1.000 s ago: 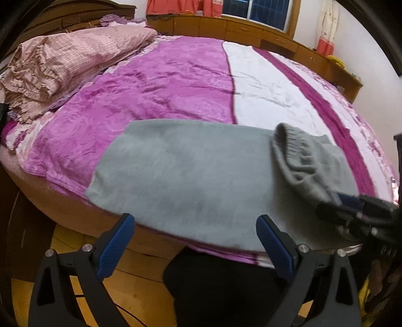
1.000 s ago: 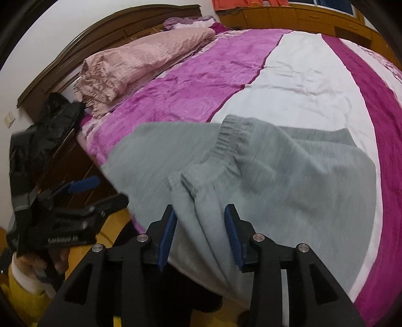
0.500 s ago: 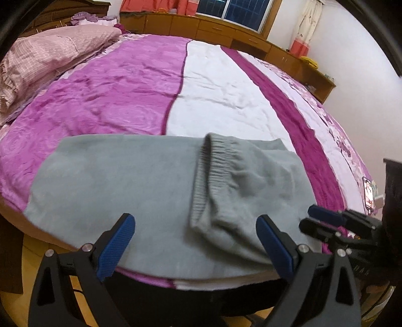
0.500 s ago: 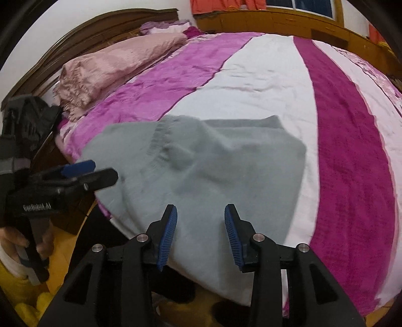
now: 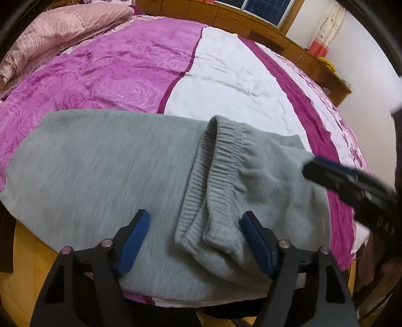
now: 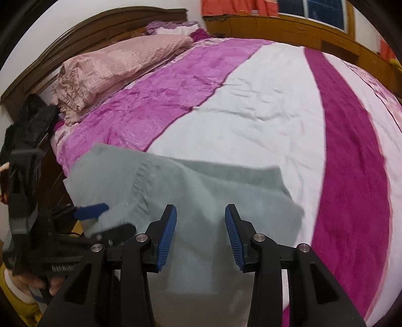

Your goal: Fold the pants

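Magenta-and-white striped bedspread (image 5: 226, 83), pink checked pillow (image 6: 113, 65), dark wooden headboard (image 6: 75, 37), window (image 5: 263, 10)

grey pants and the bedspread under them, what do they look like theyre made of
Grey pants: soft matte knit, probably fleece or sweatshirt cotton; fuzzy heathered surface, with a ribbed elastic waistband.
Bedspread: the pink band looks like a shiny satin or velvety weave, judging by its sheen and embossed rose pattern; the white band looks flatter and finely creased, possibly plain cotton.
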Demonstrator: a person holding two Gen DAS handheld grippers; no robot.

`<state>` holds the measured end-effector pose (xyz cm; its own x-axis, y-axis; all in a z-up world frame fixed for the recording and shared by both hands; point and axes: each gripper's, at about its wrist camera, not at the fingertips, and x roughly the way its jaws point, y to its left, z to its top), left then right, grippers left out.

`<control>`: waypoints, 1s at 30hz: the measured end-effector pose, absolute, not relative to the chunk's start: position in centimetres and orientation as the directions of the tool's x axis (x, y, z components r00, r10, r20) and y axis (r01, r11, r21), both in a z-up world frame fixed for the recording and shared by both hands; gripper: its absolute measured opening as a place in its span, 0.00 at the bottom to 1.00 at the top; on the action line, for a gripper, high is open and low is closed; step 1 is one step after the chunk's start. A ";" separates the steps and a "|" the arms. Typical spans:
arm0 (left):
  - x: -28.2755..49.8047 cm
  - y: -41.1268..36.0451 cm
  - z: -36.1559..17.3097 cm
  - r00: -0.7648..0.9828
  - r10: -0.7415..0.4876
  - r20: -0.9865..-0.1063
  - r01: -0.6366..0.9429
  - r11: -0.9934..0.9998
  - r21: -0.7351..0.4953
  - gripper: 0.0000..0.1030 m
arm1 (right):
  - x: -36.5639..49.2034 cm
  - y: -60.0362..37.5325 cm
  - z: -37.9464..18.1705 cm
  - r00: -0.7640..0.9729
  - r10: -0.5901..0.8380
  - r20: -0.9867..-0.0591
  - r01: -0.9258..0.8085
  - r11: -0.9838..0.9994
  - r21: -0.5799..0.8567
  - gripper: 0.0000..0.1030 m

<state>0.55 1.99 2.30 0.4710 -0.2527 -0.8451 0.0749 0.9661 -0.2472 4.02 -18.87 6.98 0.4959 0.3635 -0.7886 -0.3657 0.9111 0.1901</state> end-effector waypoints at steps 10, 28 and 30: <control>-0.4 1.8 2.2 0.485 -0.280 -0.828 0.109 0.959 -0.261 0.42 | 8.7 -15.5 5.4 0.394 0.450 -0.801 -0.469 0.848 0.246 0.37; -0.7 1.8 2.4 0.504 -0.304 -0.808 0.127 0.952 -0.279 0.31 | 8.6 -14.4 2.6 0.393 0.484 -0.782 -0.505 0.824 0.256 0.10; -0.9 1.8 2.8 0.509 -0.317 -0.801 0.132 0.948 -0.291 0.30 | 8.1 -14.8 3.2 0.410 0.493 -0.767 -0.496 0.827 0.266 0.08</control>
<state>-0.93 1.84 2.77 0.5086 -0.3165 -0.8007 0.1323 0.9477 -0.2906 8.07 -14.76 3.17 0.4105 0.4933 -0.7669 -0.4959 0.8266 0.2663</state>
